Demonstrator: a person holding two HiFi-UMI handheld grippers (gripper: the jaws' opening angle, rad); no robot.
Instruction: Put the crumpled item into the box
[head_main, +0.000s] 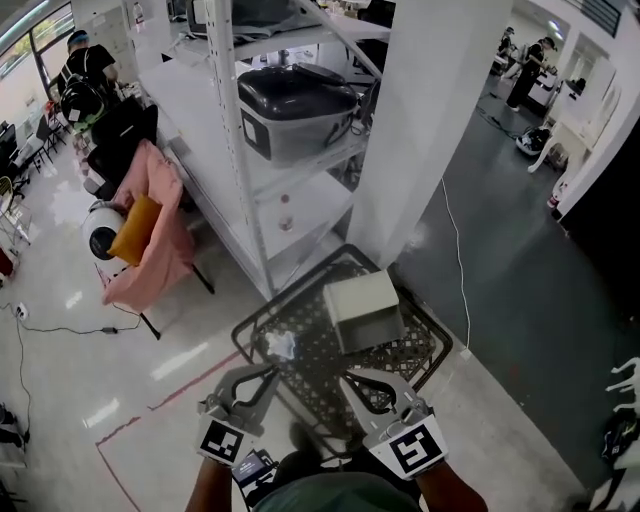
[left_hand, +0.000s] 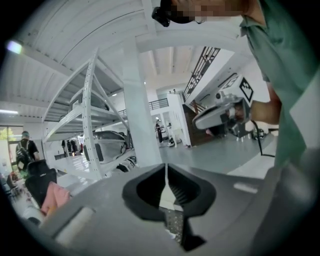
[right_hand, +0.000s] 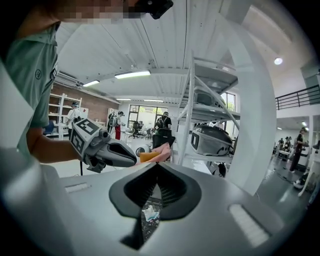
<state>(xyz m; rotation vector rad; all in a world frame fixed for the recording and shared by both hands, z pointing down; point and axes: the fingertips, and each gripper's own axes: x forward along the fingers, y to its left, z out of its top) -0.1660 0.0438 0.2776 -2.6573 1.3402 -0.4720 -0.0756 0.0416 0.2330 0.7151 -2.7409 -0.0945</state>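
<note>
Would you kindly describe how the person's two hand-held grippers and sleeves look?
Both the left hand-held gripper and right hand-held gripper are light grey with dark ribbed inner faces, each carrying a cube of black-and-white square markers. The person wears a green short-sleeved shirt.

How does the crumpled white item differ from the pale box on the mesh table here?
The crumpled white item is small and irregular; the pale rectangular box is much larger, with flat, straight sides. The item lies at the table's left, the box further right and farther back. Both rest on the black metal mesh table, apart.
</note>
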